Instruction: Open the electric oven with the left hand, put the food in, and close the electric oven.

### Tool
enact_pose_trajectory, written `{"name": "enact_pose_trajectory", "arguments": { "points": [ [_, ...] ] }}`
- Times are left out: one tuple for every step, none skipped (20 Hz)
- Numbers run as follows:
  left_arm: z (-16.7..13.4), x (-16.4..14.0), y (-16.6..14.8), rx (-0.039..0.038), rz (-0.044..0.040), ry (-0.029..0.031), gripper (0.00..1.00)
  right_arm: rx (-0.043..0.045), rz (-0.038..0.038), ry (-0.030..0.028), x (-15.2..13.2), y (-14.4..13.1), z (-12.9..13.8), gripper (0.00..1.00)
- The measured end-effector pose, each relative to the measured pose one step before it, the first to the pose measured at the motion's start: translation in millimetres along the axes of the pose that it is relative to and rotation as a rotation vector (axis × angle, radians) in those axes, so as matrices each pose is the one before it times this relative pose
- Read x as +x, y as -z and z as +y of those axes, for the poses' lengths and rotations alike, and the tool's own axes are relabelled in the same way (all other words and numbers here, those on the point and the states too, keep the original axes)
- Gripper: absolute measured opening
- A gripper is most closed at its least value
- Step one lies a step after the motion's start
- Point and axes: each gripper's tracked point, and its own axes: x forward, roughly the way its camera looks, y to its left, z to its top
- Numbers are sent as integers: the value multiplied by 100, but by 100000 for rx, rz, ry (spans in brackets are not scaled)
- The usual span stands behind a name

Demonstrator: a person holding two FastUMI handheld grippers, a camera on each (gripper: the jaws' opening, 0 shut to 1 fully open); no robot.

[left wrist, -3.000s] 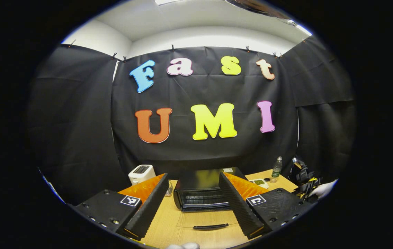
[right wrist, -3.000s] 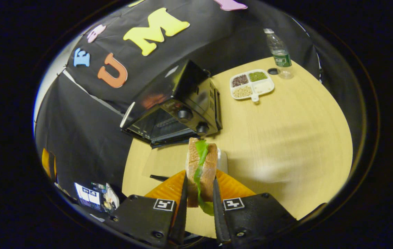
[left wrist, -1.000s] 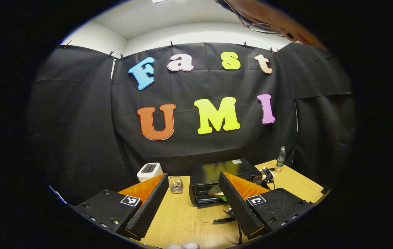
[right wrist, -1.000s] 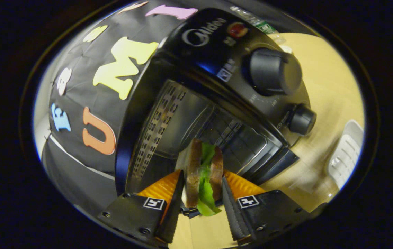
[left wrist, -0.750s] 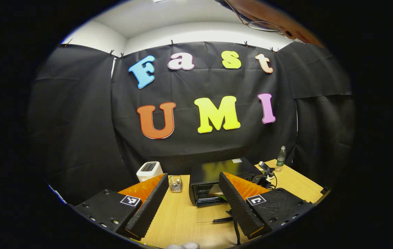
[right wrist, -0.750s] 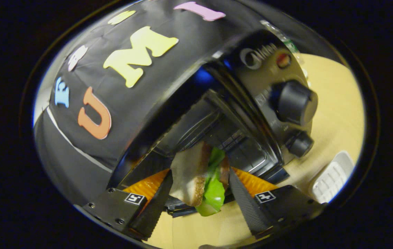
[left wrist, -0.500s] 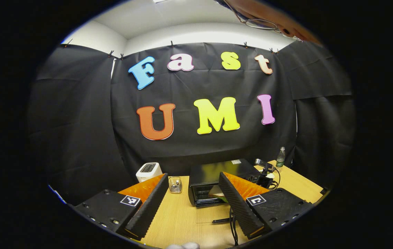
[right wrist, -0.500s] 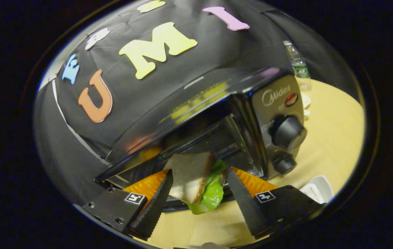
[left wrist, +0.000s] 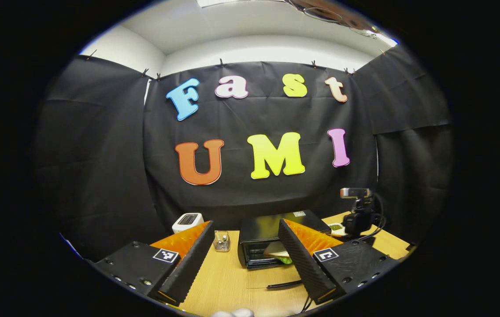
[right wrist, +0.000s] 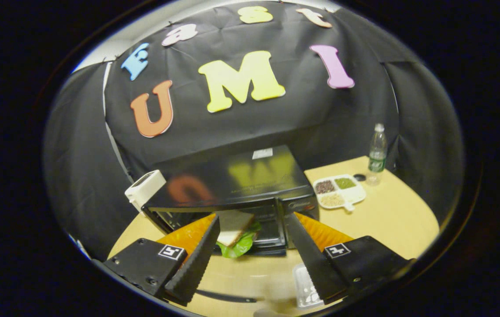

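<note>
The black electric oven (right wrist: 232, 185) stands at the back of the wooden table with its glass door folded down flat; the door's handle (right wrist: 221, 296) lies nearest me. A sandwich (right wrist: 234, 229) of toast and green lettuce lies flat in the oven's mouth, lettuce hanging over the front lip. My right gripper (right wrist: 253, 218) is open just in front of it, touching nothing. My left gripper (left wrist: 245, 224) is open too, held back from the oven (left wrist: 258, 229), with the sandwich (left wrist: 276, 252) showing beside its right finger. The right gripper's body (left wrist: 357, 218) hovers right of the oven.
A white toaster (right wrist: 145, 189) stands left of the oven, with a small wire basket (left wrist: 222, 241) beside it. A divided dish of beans (right wrist: 338, 190) and a water bottle (right wrist: 376, 154) are at the back right. A small white tray (right wrist: 305, 279) lies near my right finger.
My right gripper carried the sandwich to the oven, turned it flat, opened and drew back and up, leaving it in the oven's mouth. My left gripper stayed open and hardly moved.
</note>
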Motion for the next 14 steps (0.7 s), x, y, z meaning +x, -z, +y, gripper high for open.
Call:
{"name": "enact_pose_trajectory", "arguments": {
  "points": [
    [-147,-125,-169,157,-657,-170,95,-2828,-2969,571,-1694,-1550,-515,100],
    [-23,29,-117,635,-719,-640,95,-2600,-3482,-245,-1562,-2076,-345,94],
    [-67,-21,-171,-12,-374,-318,95,-3836,-3776,638,-1418,-1952,-639,94],
    [-120,270,-115,-725,-168,-364,95,-4021,-3580,598,-1349,-1980,-687,94],
    [-235,-90,-135,-1011,-606,-139,95,-3998,-3723,422,-1205,-1941,-758,94],
    [-346,22,37,-755,-205,-155,95,-3306,-2227,858,-1217,-1628,-774,94],
    [-212,97,-21,-88,-388,-427,95,-1474,-2950,139,-1109,-1482,-820,94],
    [-177,-27,-145,433,-378,-493,95,-1147,-1799,716,-1224,-1380,-848,95],
    [-182,2,120,258,434,-502,95,-459,-1647,1561,-1068,-1182,-1170,95],
    [-378,-66,182,-441,231,-291,95,-254,-1915,1465,-1183,-1170,-1179,95],
    [-341,-83,172,-645,264,-442,95,-970,-1445,2335,-874,-968,-1296,95],
    [-291,-60,21,-16,-10,-252,95,78,-895,2180,-780,-825,-1365,95],
    [-226,-30,25,973,-212,-686,95,688,-1337,676,-707,-511,-919,95],
    [-200,3,211,930,-428,-501,95,1289,107,542,-660,-358,-964,95]
  ]
}}
